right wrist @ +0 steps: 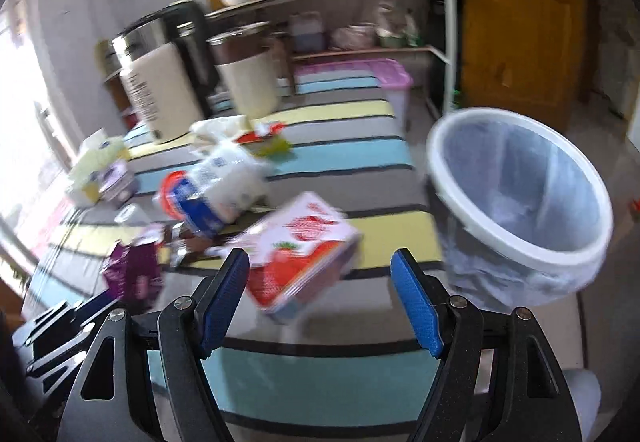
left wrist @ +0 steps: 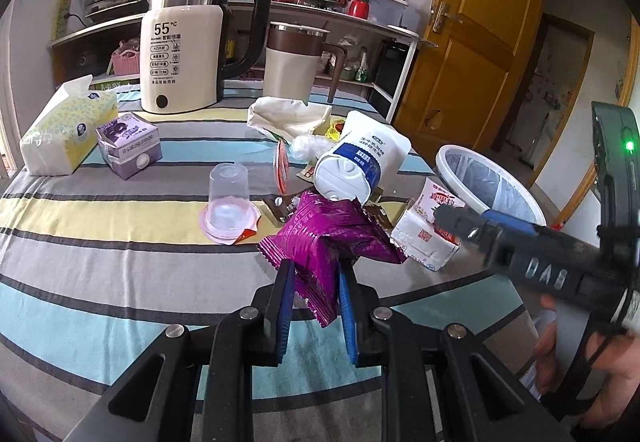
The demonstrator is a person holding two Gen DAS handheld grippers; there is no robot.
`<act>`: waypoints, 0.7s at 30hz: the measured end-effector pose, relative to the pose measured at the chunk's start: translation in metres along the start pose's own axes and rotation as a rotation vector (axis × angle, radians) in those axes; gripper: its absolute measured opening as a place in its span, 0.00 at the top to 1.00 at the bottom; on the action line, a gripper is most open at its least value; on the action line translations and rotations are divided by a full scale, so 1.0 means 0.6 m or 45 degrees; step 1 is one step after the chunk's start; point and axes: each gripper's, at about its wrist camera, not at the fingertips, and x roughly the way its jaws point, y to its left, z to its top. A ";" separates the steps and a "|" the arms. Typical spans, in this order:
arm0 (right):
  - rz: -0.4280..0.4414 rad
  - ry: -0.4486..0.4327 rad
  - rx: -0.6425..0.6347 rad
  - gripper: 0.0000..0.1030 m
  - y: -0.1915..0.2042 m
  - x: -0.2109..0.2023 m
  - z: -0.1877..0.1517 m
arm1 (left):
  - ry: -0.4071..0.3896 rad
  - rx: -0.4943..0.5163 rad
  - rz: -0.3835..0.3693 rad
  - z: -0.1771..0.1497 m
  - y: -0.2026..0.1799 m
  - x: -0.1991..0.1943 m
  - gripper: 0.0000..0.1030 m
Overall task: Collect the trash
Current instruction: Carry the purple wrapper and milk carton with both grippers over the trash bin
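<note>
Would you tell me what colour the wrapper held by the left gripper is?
Purple wrapper; clearest in the left wrist view.

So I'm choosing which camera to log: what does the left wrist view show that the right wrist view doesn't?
Only the left wrist view: the left gripper shut on the purple wrapper, and a clear upturned cup. Only the right wrist view: the right gripper open over the strawberry carton, and a pink-lidded box. Both: the trash bin, kettle, striped tablecloth.

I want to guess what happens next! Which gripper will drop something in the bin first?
Probably the left gripper: it is already shut on the purple wrapper. The right gripper is open and holds nothing, though the bin sits nearer to it.
</note>
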 end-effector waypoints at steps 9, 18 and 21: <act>-0.074 0.031 -0.030 0.28 0.013 0.022 -0.004 | -0.003 -0.018 0.011 0.001 0.011 -0.003 0.79; -0.196 0.026 0.112 0.28 -0.073 -0.005 -0.004 | -0.001 -0.015 -0.006 -0.001 0.009 0.000 0.79; -0.136 -0.016 0.093 0.28 -0.053 -0.011 0.002 | 0.003 -0.013 -0.005 0.000 0.007 0.003 0.79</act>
